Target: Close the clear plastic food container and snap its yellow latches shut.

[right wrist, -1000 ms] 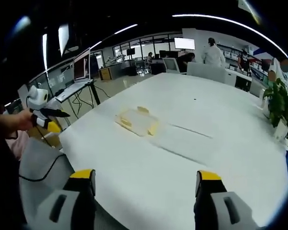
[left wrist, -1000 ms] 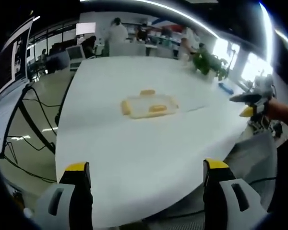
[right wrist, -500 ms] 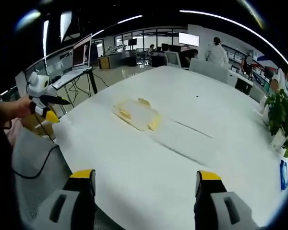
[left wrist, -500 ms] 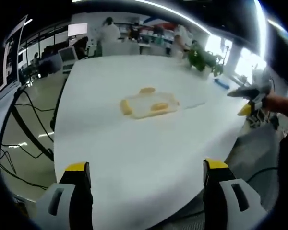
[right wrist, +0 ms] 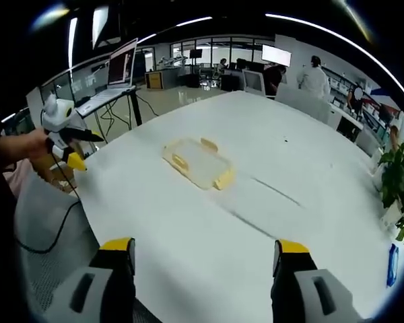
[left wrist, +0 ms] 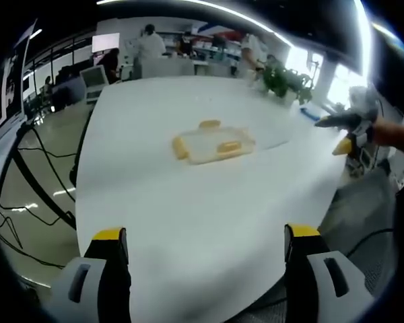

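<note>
A clear plastic food container (left wrist: 214, 146) with yellow latches lies flat on the white table (left wrist: 155, 188), well beyond both grippers. It also lies mid-table in the right gripper view as the container (right wrist: 199, 163). My left gripper (left wrist: 198, 235) stands open near the table's near edge, nothing between its jaws. My right gripper (right wrist: 200, 249) is open too, over the table's edge. The right gripper (left wrist: 343, 128) comes into the left gripper view at the far right, held by a hand. The left gripper (right wrist: 64, 131) appears at the left of the right gripper view.
A potted plant (left wrist: 283, 81) stands at the table's far end, with a small blue item (left wrist: 310, 113) beside it. Desks, monitors and people (right wrist: 313, 77) fill the room behind. Cables (left wrist: 34, 202) trail over the floor to the left.
Both views have shifted slightly with the hands. The container lies where it was. Both grippers stay open.
</note>
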`<state>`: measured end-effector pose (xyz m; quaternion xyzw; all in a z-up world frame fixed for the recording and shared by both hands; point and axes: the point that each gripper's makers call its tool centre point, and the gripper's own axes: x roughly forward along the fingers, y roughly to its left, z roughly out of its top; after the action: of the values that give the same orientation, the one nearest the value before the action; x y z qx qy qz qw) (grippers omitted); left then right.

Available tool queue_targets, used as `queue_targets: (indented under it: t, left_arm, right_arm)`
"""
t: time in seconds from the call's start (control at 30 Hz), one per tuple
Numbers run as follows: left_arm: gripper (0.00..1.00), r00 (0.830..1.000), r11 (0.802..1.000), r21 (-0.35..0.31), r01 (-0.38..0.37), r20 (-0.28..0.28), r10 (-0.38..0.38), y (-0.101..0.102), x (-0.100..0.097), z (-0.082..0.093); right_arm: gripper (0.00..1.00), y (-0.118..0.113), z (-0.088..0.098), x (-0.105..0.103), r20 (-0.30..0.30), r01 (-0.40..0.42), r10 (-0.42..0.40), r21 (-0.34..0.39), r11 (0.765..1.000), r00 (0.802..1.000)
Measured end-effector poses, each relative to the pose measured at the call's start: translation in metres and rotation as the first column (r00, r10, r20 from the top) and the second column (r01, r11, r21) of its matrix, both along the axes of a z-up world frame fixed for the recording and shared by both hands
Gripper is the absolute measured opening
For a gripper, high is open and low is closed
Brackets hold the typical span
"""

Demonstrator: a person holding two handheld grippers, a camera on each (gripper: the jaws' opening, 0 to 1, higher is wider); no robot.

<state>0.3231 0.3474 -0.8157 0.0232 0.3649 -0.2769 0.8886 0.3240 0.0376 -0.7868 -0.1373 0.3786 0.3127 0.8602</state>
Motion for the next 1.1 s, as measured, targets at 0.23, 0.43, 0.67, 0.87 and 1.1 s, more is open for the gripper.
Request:
queue_targets:
  t: [0.23,0.43,0.67,0.87,1.1]
  left_arm:
    - [0.94,1.000,1.000,-0.001,0.006,-0.003,-0.006,-0.002,0.010,-0.005]
    - [0.94,0.999,0.999,0.012,0.044,-0.027,-0.043,-0.010,0.021,-0.014]
    - [0.94,0.996,0.995,0.027,0.094,-0.010,-0.094,-0.017,0.050,-0.008]
    - [0.93,0.990,0.989,0.042,0.142,0.006,-0.142,-0.025,0.071,-0.005]
    - [0.93,0.987,0.986,0.048,0.162,0.002,-0.163,-0.031,0.073,-0.006]
  right_arm:
    - [0.84,-0.001,0.000,0.016,0.007,-0.020,0.020,-0.018,1.000,1.000]
    - [0.83,0.003,-0.010,0.026,-0.021,-0.062,0.061,-0.051,0.997,0.998]
    - [0.81,0.010,-0.010,0.041,-0.019,-0.096,0.095,-0.067,0.993,0.995]
    - [0.81,0.019,-0.006,0.051,-0.033,-0.123,0.121,-0.058,0.991,0.992]
    - [0.81,0.022,-0.009,0.056,-0.038,-0.117,0.116,-0.041,0.992,0.993]
